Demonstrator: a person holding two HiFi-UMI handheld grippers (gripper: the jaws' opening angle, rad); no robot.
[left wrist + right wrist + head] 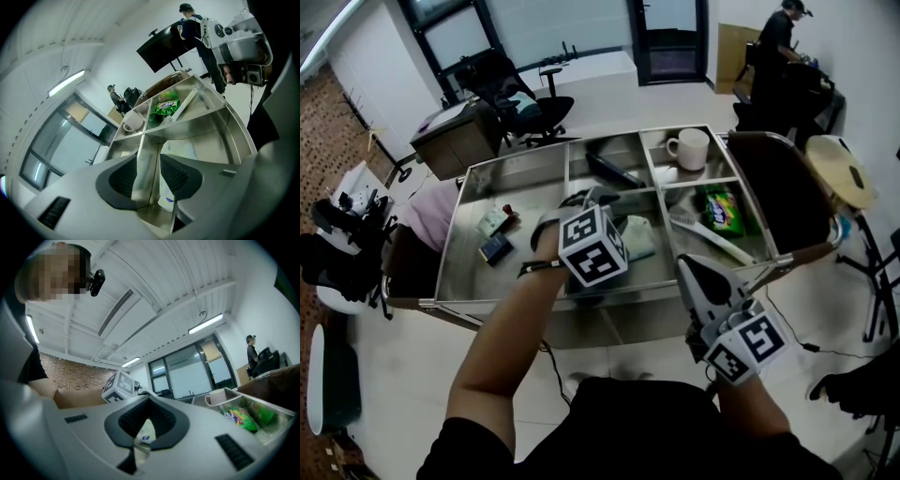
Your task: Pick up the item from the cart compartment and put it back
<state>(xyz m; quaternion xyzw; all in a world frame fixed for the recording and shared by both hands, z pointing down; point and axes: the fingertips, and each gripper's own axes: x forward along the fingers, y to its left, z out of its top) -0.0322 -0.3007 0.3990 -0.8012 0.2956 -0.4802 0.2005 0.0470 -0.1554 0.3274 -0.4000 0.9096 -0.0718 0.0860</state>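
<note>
Left gripper (584, 200) open over cart (514, 302), white packet (638, 240) below it, not gripped.
Jaws apart, astride a metal divider (143, 157) (pads not pressing it); packet lying flat in the compartment just under and beyond the right-hand jaw. Right gripper (687, 266) drawn back at the cart's front rim, jaws closed, empty.

Logged the left hand-held gripper (149, 161) with its jaws apart and the pads pressing on nothing. The cart's steel divider (142, 180) showed between them. A white packet (183, 151) lay in the compartment just right. Farther off I saw a white mug (132, 123) and a green packet (167, 107).
</note>
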